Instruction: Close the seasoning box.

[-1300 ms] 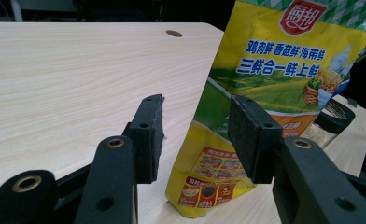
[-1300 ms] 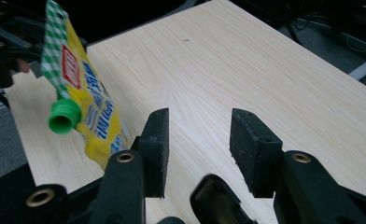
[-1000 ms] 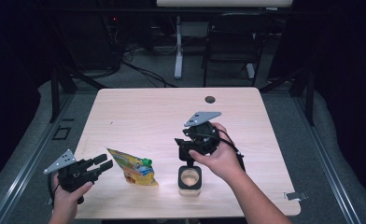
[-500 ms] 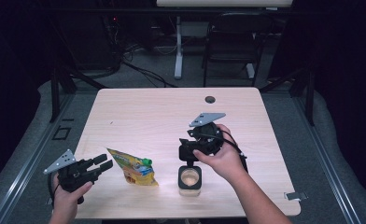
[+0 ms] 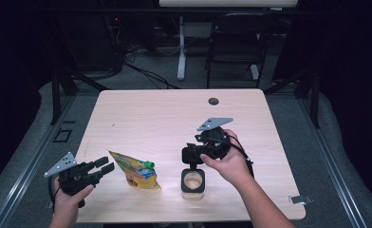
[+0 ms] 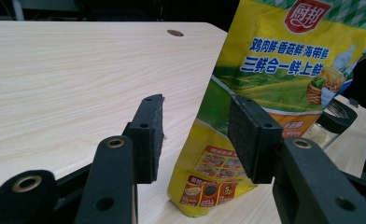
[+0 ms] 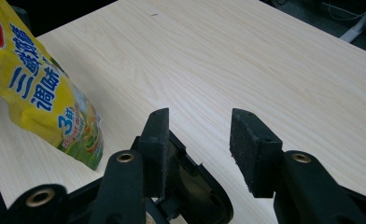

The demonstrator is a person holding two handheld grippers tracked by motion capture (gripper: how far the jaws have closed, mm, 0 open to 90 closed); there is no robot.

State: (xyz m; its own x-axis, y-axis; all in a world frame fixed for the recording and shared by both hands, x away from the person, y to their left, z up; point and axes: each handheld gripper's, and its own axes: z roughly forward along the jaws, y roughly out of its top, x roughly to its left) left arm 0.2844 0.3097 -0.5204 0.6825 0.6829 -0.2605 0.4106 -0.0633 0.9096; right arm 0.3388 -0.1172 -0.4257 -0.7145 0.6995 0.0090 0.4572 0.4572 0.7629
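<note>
I'm working in what looks like a lab: a bare wooden table on grey carpet, dark curtains around, cables and stands behind.

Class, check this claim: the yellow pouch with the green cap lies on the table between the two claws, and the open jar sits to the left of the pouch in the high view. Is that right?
Not quite. In the high view the jar sits to the right of the pouch, just below the right claw. The rest holds: the pouch lies on the table between that and the left claw.
</note>
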